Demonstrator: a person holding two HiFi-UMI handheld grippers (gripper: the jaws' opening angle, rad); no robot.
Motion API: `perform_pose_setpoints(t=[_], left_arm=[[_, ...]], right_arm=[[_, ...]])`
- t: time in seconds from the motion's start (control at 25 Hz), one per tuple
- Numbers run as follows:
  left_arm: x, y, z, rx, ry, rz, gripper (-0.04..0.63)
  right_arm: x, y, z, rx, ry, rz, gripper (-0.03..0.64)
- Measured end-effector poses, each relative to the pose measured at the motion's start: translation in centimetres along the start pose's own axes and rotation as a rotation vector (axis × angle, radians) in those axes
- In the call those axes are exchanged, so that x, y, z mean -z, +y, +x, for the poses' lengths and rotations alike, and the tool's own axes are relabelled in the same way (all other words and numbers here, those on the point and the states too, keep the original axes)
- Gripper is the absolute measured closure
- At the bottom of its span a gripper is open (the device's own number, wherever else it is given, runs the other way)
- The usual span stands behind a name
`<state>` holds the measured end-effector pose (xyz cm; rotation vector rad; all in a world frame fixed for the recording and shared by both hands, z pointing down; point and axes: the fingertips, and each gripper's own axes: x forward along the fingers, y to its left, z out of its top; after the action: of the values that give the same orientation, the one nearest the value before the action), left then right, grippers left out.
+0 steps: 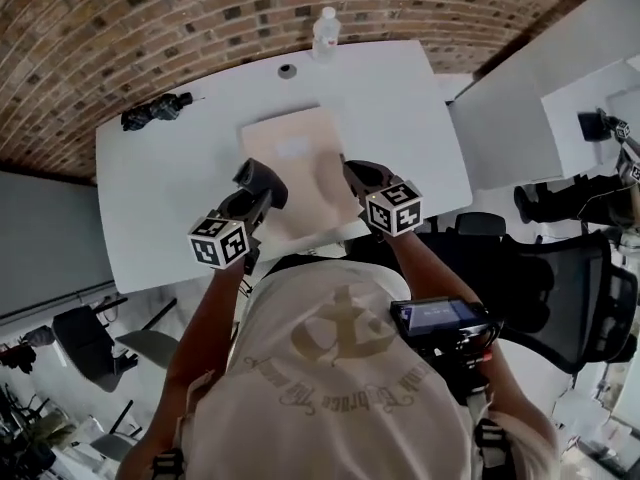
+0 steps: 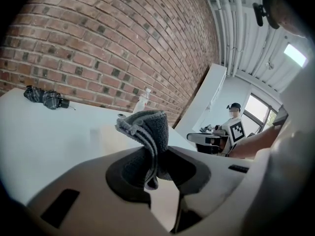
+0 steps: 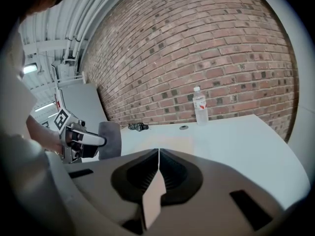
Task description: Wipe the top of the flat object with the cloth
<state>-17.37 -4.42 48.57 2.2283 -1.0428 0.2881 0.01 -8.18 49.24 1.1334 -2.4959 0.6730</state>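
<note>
Left gripper [image 2: 156,165] has its jaws pinched tight on a bunched grey cloth [image 2: 143,124]. It looks soft, floppy and light, so gripping a fold like this, with a wad poking out front, seems the right hold to me. Right gripper [image 3: 158,154] is closed on nothing at the right edge of the beige flat board [image 1: 295,143], which lies mid-way across the white table [image 1: 170,188]. The cloth sits over the board's near-left part; can't tell if it touches.

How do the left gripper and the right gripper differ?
The left gripper clamps a bunched grey terry cloth; the right gripper clamps the edge of a thin flat beige sheet. Cloth bulges above the left's fingers; the right's show only a thin strip. Both are shut.
</note>
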Motion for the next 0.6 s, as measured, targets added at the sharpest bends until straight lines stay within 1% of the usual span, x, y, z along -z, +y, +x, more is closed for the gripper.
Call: perform_pose_setpoints(t=[0.2,0.36,0.48,0.6], left_arm=[[-1.8,0.7,1.8,-0.030,0.010,0.038,0.492],[-2.5,0.5,3.2,-0.039,0.015,0.022,0.492],[-2.7,0.6,4.5,-0.045,0.034,0.035,0.492],[-2.8,0.4,5.7,-0.053,0.041,0.035,0.492]], right_arm=[[-1.2,-1.4,1.6,-0.030,0.010,-0.017,0.594],[-1.5,-2.6,2.3,-0.050,0.028,-0.016,0.594],[-1.5,-3.4,3.1,-0.057,0.043,-0.019,0.594],[-0.5,-4.0,3.3,-0.068,0.070,-0.018,0.594]])
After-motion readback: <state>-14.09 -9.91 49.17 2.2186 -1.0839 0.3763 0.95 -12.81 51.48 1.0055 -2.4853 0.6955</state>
